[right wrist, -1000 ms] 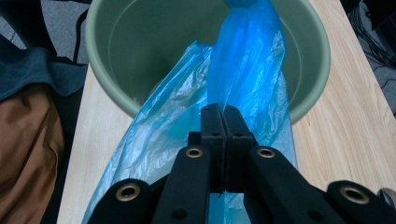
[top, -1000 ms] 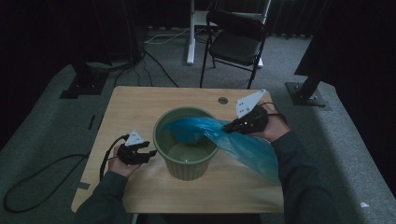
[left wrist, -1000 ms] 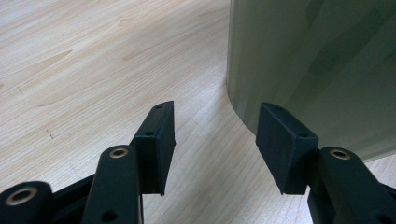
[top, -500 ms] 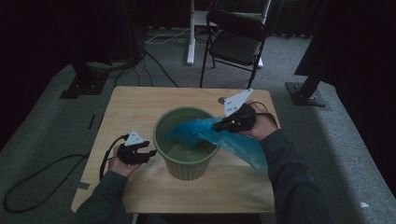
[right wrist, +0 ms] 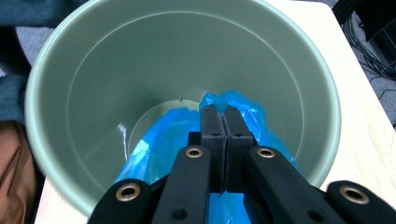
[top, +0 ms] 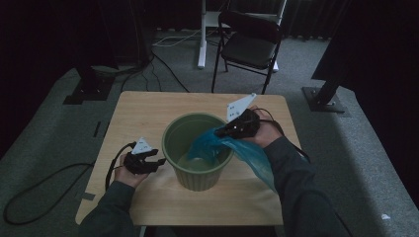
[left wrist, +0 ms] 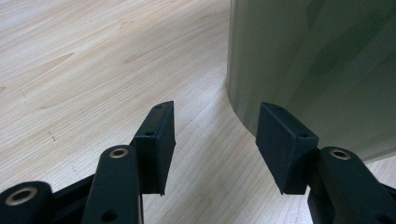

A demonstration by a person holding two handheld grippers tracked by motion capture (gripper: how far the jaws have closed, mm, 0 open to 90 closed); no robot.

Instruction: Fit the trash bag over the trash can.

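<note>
A green bin (top: pixel 197 153) stands in the middle of the wooden table (top: pixel 143 111). A blue plastic bag (top: pixel 247 155) hangs over its right rim, one end down inside the bin (right wrist: pixel 154 140), the rest trailing toward the person's right sleeve. My right gripper (top: pixel 228 131) is shut on the bag at the rim, jaws pressed together over the blue film (right wrist: pixel 225 114). My left gripper (top: pixel 159 160) rests on the table left of the bin, open with nothing between its jaws (left wrist: pixel 215 140); the bin's ribbed wall (left wrist: pixel 317 70) stands just beyond its right jaw.
A black folding chair (top: pixel 249 47) and a white stand (top: pixel 201 34) stand on the grey carpet beyond the table. Cables (top: pixel 29 192) lie on the floor at the left. Bare tabletop lies behind the bin and along the front edge.
My right gripper has carried the blue bag leftward and down, from beside the bin's right side to over its rim, pushing more bag inside. The left gripper has stayed put.
</note>
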